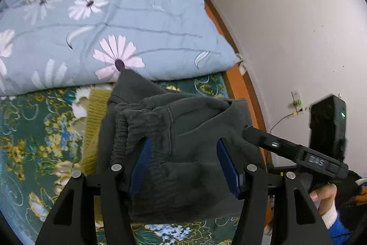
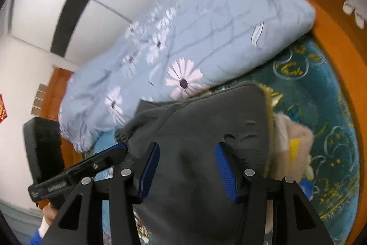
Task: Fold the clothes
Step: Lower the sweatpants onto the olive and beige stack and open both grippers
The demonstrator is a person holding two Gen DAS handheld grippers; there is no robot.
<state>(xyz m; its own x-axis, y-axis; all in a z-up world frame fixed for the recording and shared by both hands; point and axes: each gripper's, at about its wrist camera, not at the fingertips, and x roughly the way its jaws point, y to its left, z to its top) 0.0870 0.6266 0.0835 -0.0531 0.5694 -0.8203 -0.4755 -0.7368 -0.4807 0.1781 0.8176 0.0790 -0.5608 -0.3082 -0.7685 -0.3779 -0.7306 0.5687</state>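
Note:
A dark grey garment [image 1: 183, 148] with a gathered elastic waistband lies bunched on the green floral bedspread [image 1: 34, 130]. My left gripper [image 1: 183, 153] is open, its blue pads either side of the cloth just behind the waistband. In the right wrist view the same grey garment [image 2: 195, 141] lies flat under my right gripper [image 2: 187, 157], which is open with cloth between its blue pads. My right gripper also shows in the left wrist view [image 1: 250, 132], its tip touching the garment's right edge. My left gripper also shows in the right wrist view [image 2: 119, 150], at the waistband.
A folded light blue quilt [image 1: 103, 22] with daisies lies behind the garment. A mustard knit piece [image 1: 91, 125] lies under the garment's left side. A beige fluffy garment [image 2: 291, 139] lies to its right. An orange wooden bed frame [image 1: 238, 88] borders the white wall [image 1: 298, 26].

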